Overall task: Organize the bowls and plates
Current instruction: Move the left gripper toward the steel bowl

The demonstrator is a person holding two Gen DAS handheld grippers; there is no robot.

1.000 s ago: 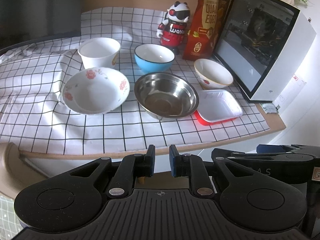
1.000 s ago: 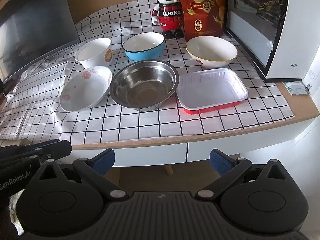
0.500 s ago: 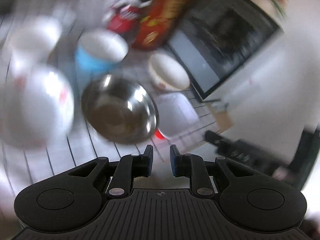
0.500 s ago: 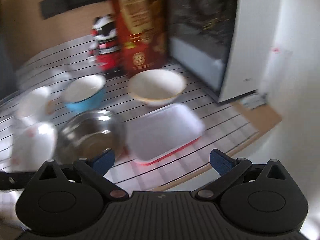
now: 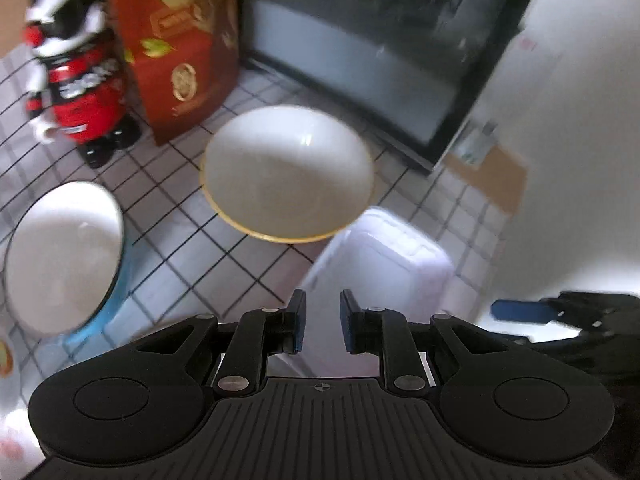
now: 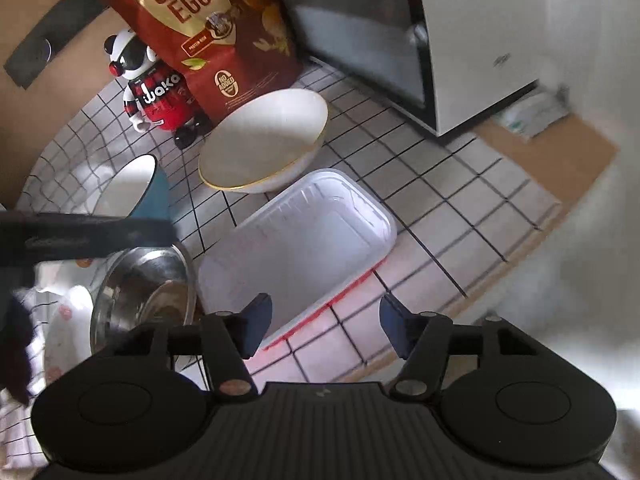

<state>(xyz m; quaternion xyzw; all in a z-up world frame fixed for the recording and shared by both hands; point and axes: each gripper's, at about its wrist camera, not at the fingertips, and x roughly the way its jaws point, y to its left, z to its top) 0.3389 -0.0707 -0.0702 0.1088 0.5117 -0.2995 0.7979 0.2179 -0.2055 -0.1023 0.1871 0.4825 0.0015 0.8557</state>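
A white bowl with a gold rim [image 5: 288, 176] [image 6: 262, 144] sits on the checked cloth in front of the quail egg bag. A white tray with a red rim [image 6: 296, 248] [image 5: 380, 268] lies just in front of it. A blue bowl [image 5: 64, 256] [image 6: 136, 188] stands to the left, with a steel bowl [image 6: 144, 292] and a flowered white bowl [image 6: 66, 328] nearer. My left gripper [image 5: 322, 322] hovers over the tray's near-left edge, jaws nearly closed and empty. My right gripper [image 6: 326, 328] is open and empty over the tray's near end.
A quail egg bag [image 6: 208, 28] and a panda figure [image 6: 158, 92] stand behind the bowls. A white appliance with a dark glass front [image 6: 460, 40] stands at the right. The wooden table edge [image 6: 560, 184] runs along the right and front.
Both grippers have moved forward and right over the table, much closer to the gold-rimmed bowl and the tray. Their jaw openings have not changed.
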